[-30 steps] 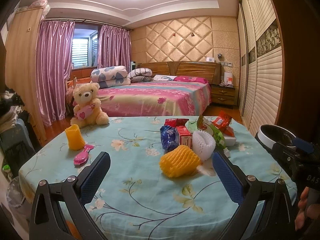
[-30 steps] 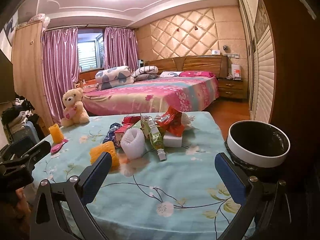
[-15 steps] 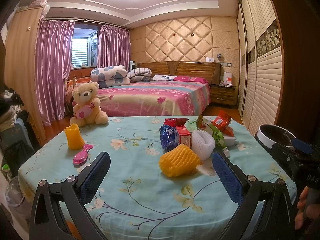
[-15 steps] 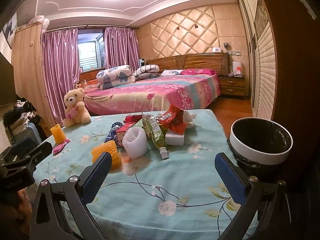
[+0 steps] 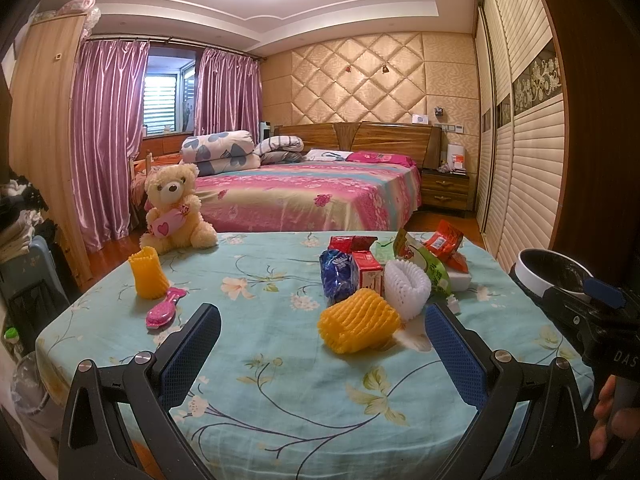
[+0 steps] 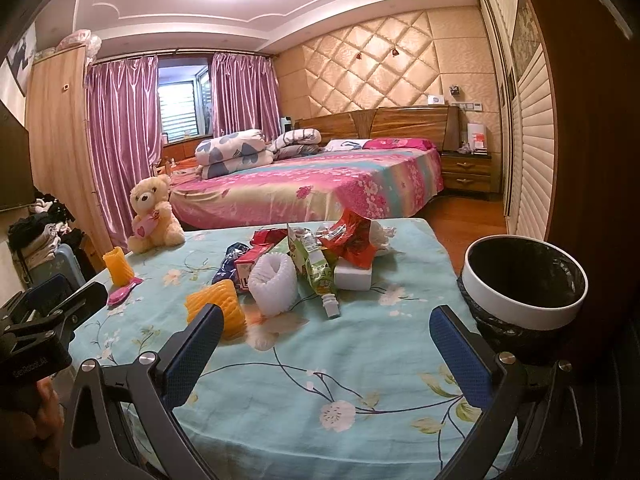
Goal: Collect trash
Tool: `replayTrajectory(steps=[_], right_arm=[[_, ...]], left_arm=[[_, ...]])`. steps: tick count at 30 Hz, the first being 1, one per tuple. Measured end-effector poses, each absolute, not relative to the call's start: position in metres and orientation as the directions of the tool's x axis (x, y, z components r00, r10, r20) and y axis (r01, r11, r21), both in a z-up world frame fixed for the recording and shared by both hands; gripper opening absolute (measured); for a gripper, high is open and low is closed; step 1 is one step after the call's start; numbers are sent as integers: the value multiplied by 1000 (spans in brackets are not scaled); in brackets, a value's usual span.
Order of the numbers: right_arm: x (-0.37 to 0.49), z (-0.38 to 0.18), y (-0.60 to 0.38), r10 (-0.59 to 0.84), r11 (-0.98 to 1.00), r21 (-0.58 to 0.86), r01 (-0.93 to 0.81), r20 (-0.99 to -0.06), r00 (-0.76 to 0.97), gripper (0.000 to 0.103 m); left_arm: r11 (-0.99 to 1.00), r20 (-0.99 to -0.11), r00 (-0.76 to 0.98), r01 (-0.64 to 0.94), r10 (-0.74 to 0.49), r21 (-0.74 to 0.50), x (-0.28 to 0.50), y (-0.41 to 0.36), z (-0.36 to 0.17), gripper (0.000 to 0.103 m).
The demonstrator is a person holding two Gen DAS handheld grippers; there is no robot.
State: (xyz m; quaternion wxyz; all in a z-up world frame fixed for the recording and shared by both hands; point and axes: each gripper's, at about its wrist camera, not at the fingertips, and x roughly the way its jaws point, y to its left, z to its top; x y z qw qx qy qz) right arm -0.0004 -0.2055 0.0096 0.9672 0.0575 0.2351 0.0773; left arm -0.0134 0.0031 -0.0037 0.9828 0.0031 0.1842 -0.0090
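A heap of trash lies on the floral tablecloth [image 5: 280, 380]: an orange foam net [image 5: 358, 321] [image 6: 218, 309], a white foam net [image 5: 406, 289] [image 6: 274, 285], a red carton [image 5: 366, 274], a blue wrapper [image 5: 334, 276], a green pouch [image 6: 314, 266] and a red wrapper [image 6: 352, 242]. A bin [image 6: 524, 280] with a white rim and black liner stands at the table's right edge. My left gripper [image 5: 322, 344] is open just short of the orange net. My right gripper [image 6: 326, 344] is open in front of the heap, nothing between its fingers.
A teddy bear [image 5: 172, 208], a second orange net [image 5: 148, 272] standing upright and a pink brush [image 5: 164, 312] sit at the table's left. A bed [image 5: 304, 192] lies beyond the table, a wardrobe [image 5: 520, 152] along the right wall.
Both grippers have crept slightly toward the heap; the trash looks a little nearer in each view. Nothing was grasped or moved.
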Motion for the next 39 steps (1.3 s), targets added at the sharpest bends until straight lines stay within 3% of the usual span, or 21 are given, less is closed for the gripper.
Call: replayTrajectory(steps=[14, 26, 28, 39], right_arm=[[1, 7, -201, 190, 979, 158, -131, -458, 868, 103], [29, -8, -193, 268, 961, 205, -186, -523, 809, 102], [36, -11, -191, 283, 957, 215, -195, -536, 796, 102], [83, -31, -180, 380, 923, 294, -248, -605, 700, 74]], left_arm=[[1000, -392, 920, 22, -27, -17, -6, 12, -8, 102], [999, -490, 871, 23, -43, -46, 33, 27, -21, 101], [998, -509, 859, 33, -54, -50, 44, 29, -24, 97], [991, -606, 784, 108, -137, -85, 105, 39, -34, 91]])
